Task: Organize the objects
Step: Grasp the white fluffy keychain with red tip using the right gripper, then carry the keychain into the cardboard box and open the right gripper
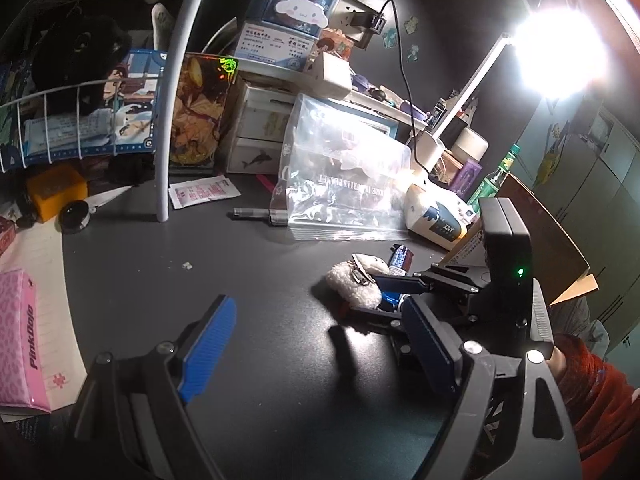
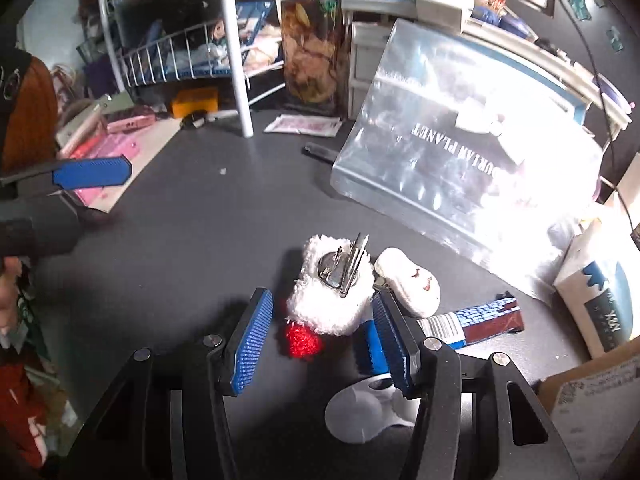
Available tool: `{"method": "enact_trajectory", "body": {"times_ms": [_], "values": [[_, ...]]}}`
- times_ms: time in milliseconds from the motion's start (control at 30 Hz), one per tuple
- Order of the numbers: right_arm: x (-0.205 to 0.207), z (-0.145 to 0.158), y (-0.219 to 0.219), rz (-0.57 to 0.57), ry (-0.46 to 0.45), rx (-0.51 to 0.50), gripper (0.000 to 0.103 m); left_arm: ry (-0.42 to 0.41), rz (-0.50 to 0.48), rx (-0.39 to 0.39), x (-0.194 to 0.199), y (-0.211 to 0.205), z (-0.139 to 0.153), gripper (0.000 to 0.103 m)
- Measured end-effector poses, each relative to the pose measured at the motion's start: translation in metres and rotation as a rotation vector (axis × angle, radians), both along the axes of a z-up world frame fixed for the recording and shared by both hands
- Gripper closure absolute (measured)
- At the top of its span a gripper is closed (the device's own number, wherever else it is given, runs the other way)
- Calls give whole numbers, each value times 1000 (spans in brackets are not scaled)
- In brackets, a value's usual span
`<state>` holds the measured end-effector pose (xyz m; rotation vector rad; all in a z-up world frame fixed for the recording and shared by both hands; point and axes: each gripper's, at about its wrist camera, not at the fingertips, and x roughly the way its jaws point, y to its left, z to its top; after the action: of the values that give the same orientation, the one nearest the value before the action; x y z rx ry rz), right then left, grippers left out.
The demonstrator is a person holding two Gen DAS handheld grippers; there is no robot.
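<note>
Hiding beneath the fluffy clip: something red.

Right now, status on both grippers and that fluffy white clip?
Right gripper open, jaws straddling the fluffy white clip, not closed. Left gripper open, holding nothing. Blue-and-red wrapper lies beside the right finger; clear bag behind.

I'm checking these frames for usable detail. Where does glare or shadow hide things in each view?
Left wrist view: the desk lamp blows out the upper right, and the left gripper casts a dark shadow on the desk. Right wrist view: glare whitens the right half of the clear plastic bag, hiding part of its print; the fluffy white plush stays sharp between the open jaws of the right gripper.
</note>
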<state>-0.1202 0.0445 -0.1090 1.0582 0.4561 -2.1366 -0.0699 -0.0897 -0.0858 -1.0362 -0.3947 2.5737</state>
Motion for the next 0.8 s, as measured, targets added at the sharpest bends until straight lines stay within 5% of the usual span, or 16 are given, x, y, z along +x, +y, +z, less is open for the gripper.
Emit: {"method": "enact_trajectory", "body": {"times_ms": [167,367,533,800], "values": [[-3,-2,3,4,4,16,73,-20,-9,-6,-4,2,-2,20],[23,25,10,78,-1,-89,74,-18,-98,29,-7,19,8,21],[54,65,20,148,33,-172,74,22,-195,70,-3,40,30,46],[85,130,48,177,131,-242,74,122,-290,81,2,77,88,63]]}}
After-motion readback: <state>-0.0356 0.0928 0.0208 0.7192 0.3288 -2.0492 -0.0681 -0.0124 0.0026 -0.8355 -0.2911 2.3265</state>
